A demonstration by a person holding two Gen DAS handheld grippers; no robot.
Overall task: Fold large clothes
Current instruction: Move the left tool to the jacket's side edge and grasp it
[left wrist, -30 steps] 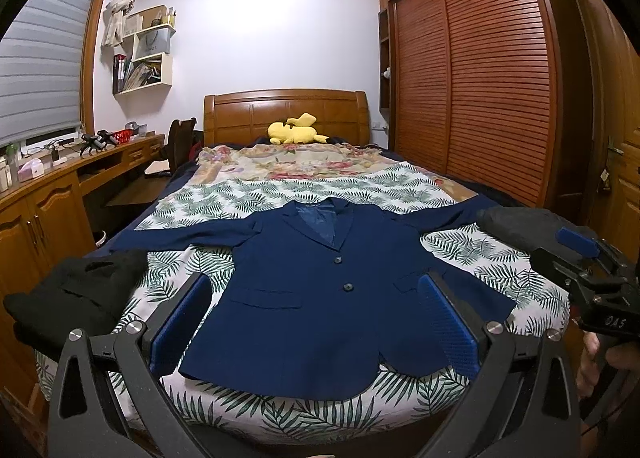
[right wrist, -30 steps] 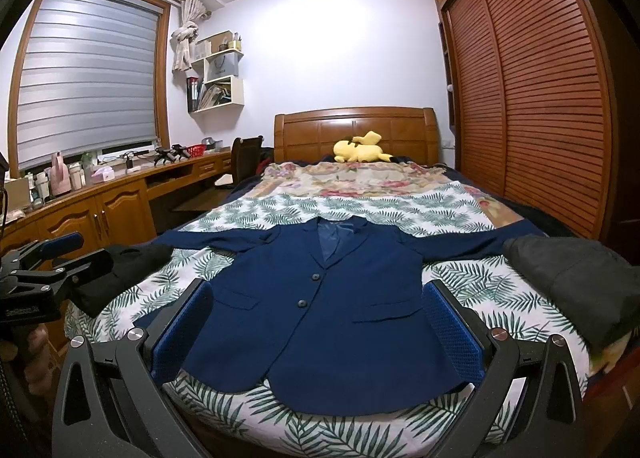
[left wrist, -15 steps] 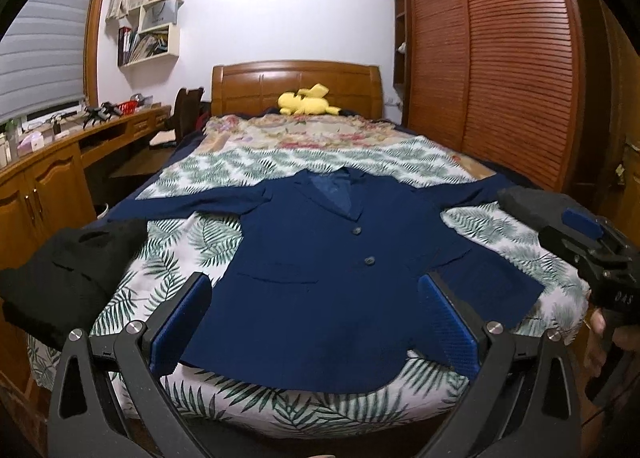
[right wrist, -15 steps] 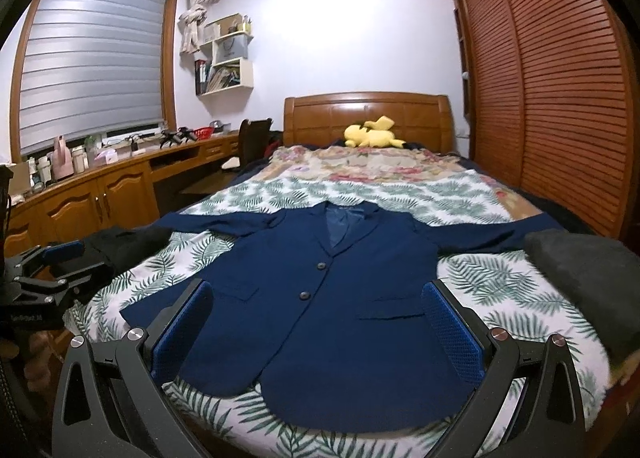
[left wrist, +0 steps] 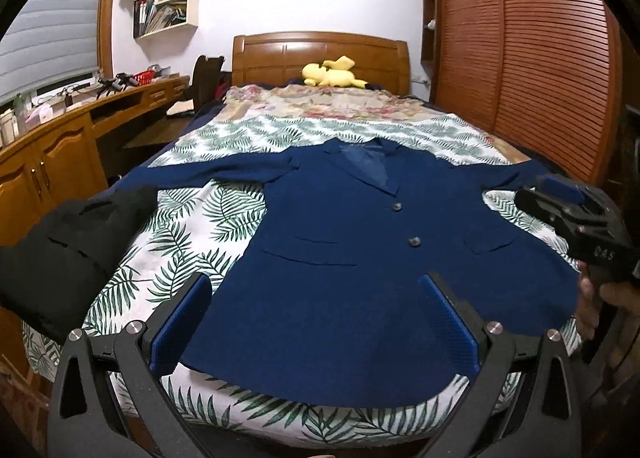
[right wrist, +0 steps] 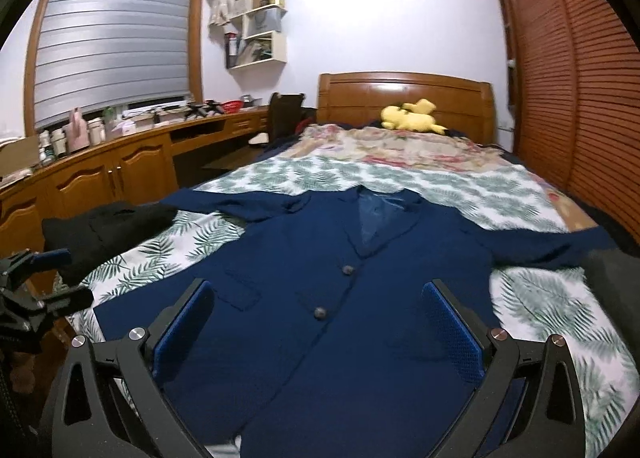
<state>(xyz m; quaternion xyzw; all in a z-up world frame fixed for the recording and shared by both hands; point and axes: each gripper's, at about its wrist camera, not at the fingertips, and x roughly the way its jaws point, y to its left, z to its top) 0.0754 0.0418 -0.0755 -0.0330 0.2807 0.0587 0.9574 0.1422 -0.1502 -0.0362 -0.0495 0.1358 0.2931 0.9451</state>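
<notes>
A navy blue blazer lies flat and face up on the leaf-print bedspread, sleeves spread to both sides, collar toward the headboard. In the right wrist view the blazer fills the foreground. My left gripper hovers open over the blazer's lower hem, nothing between its blue pads. My right gripper stands open above the blazer's lower front, also holding nothing. The right gripper's body shows at the right edge of the left wrist view, held by a hand.
A folded black garment rests on the bed's left corner, a dark grey one on the right. A yellow plush toy lies by the headboard. A wooden desk runs along the left; a slatted wardrobe stands right.
Both grippers have moved forward and lower over the bed, so the blazer looms larger. Both stay open. The blazer has not moved.
</notes>
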